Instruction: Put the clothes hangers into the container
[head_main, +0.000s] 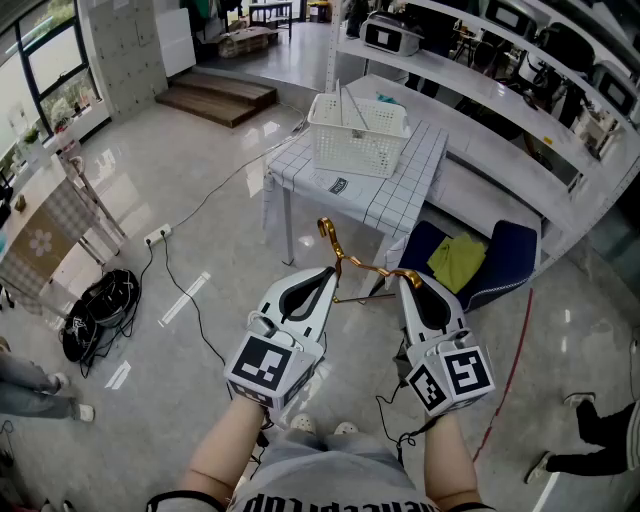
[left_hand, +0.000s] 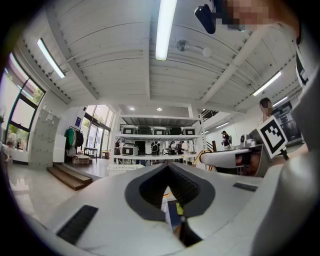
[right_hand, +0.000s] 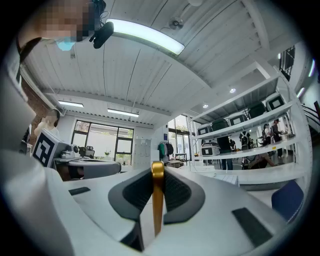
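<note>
**Colleague:** Head view first. Where is the hanger?

**Me:** The gold hanger (head_main: 365, 266) is in the air in front of me, running between my two gripper tips, with its hook rising just above the left gripper (head_main: 331, 272). One end sits at the right gripper (head_main: 409, 283). The white basket (head_main: 358, 140) stands on the checked table (head_main: 395, 205), well ahead of both grippers. The hanger is not in it. A blue seat (head_main: 505, 262) with a yellow-green cloth (head_main: 457, 260) is beside the table.

**Colleague:** Left gripper view?

**Me:** My left jaws have their tips together, with only a thin slit lower down between the dark pads (left_hand: 192, 187). Nothing is pinched there. A gold curve of the hanger shows off to the right, at the white nose of my other gripper. The basket is low and far off, under the shelving (left_hand: 157, 135).

**Colleague:** Right gripper view?

**Me:** My right jaws are narrow and clamped on the hanger. Its gold strip stands upright between the two pads, touching both, and its rounded end pokes out just past the tips.
</note>
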